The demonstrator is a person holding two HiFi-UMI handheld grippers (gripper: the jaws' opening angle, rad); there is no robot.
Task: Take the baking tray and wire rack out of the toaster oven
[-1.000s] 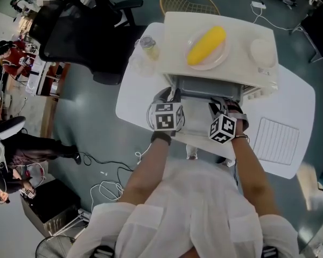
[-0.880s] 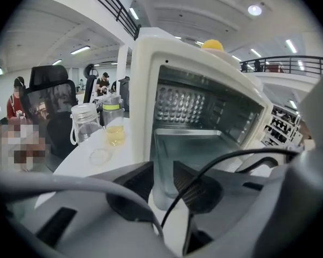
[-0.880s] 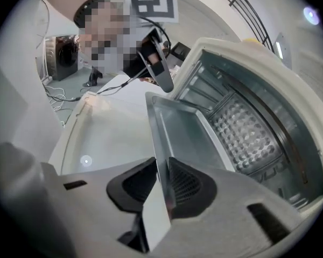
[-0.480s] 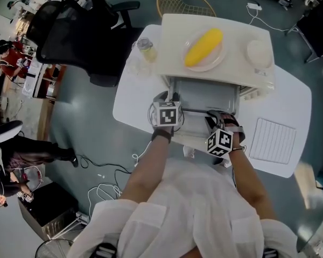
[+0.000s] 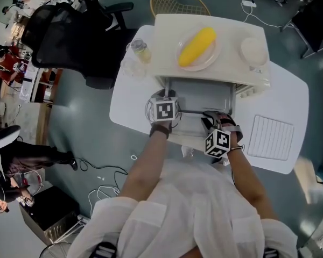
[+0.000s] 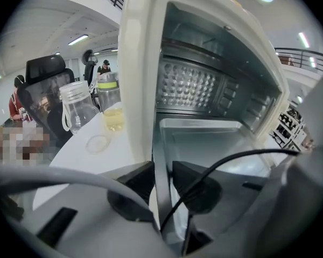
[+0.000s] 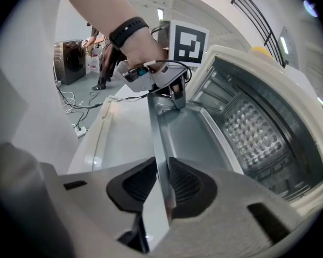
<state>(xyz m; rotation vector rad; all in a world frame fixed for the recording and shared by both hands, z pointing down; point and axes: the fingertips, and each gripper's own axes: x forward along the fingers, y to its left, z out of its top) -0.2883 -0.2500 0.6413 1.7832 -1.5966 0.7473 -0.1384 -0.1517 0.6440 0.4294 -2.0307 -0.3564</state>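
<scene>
Rim contact is what the coming pull turns on. The shallow silver baking tray sits partly out of the cream toaster oven, with its long axis running left to right across the mouth. We hold its near long rim at two places.

Our left gripper straddles that rim near the left corner. Its jaws have just been closing, and the pads now sit against the thin metal edge on both sides. Our right gripper is clamped on the same rim further right, with the sheet metal filling the narrow gap between its pads.

The body of the tray lies on the far side of both grippers. We judge the pull should come straight towards the near edge of the white desk, with both hands even, or the tray may skew against the oven walls.

The open oven door lies flat beneath the near part of the tray. A pale flat wire rack already lies on the desk to the right of the oven, well apart from the tray.

On the oven roof rest a yellow corn cob on a pale round plate and a white round dish, and a jolt could shift them. Two clear plastic jars stand on the desk to the left.
</scene>
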